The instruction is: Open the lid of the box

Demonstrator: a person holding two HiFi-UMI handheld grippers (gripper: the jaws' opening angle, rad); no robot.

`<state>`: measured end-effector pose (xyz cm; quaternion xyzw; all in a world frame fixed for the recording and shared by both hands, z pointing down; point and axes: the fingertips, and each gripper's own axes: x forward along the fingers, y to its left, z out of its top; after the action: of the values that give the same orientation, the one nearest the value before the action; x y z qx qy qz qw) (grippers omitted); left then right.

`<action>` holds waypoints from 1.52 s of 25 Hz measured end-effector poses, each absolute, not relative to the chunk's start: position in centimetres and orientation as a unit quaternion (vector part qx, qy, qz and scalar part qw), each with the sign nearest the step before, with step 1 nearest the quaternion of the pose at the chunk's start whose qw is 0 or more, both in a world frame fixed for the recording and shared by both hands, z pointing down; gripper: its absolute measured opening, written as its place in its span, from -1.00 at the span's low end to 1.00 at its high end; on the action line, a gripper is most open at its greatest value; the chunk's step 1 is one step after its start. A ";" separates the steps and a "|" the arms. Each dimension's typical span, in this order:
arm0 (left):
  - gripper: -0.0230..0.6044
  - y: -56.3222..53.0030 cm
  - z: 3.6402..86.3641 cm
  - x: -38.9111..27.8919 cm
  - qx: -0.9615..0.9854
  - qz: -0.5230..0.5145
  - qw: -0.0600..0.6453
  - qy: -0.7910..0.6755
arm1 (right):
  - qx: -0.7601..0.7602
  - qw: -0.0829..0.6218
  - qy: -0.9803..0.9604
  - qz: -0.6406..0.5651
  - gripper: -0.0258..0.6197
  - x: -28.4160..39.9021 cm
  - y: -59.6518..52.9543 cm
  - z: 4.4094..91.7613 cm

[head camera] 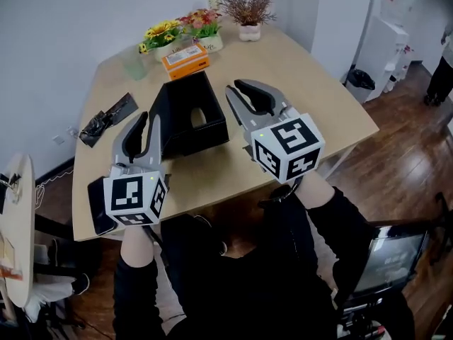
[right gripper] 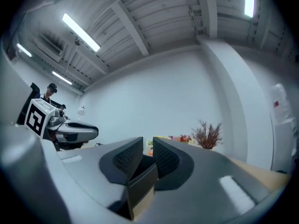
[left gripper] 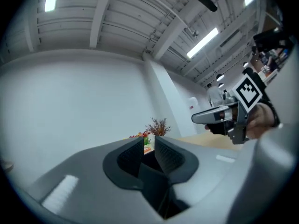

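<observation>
Hand-held grippers, left (head camera: 150,117) and right (head camera: 236,87), flanking box (head camera: 185,119).

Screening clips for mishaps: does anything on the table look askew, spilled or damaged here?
Nothing spilled or damaged. The black box on the table has its lid tilted up, pinched by the left gripper and the right gripper; that fits the job rather than a fault.

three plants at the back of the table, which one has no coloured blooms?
The rightmost plant: bare brown sprigs in a white pot. The others carry yellow flowers and pink flowers.
</observation>
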<state>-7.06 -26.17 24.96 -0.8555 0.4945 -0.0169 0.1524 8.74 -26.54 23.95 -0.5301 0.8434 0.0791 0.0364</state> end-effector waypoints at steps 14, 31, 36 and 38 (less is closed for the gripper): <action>-0.76 -24.6 23.5 -5.7 -0.846 0.014 0.233 0.479 | -0.509 0.090 0.814 0.266 -0.83 7.7 -22.6 20.4; -0.76 -22.9 21.6 -6.3 -0.828 0.063 0.245 0.501 | -0.499 0.091 0.820 0.265 -0.85 7.9 -21.2 20.5; -0.76 -22.4 21.8 -7.1 -0.822 0.065 0.250 0.508 | -0.502 0.098 0.820 0.257 -0.86 8.1 -21.3 20.6; -0.76 -22.2 22.3 -7.3 -0.819 0.054 0.259 0.509 | -0.506 0.101 0.818 0.254 -0.86 8.4 -21.1 20.8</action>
<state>-7.27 -22.17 22.28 -0.8190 0.5093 0.0540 0.2586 8.40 -21.12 20.77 -0.5061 0.8181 0.2538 0.1009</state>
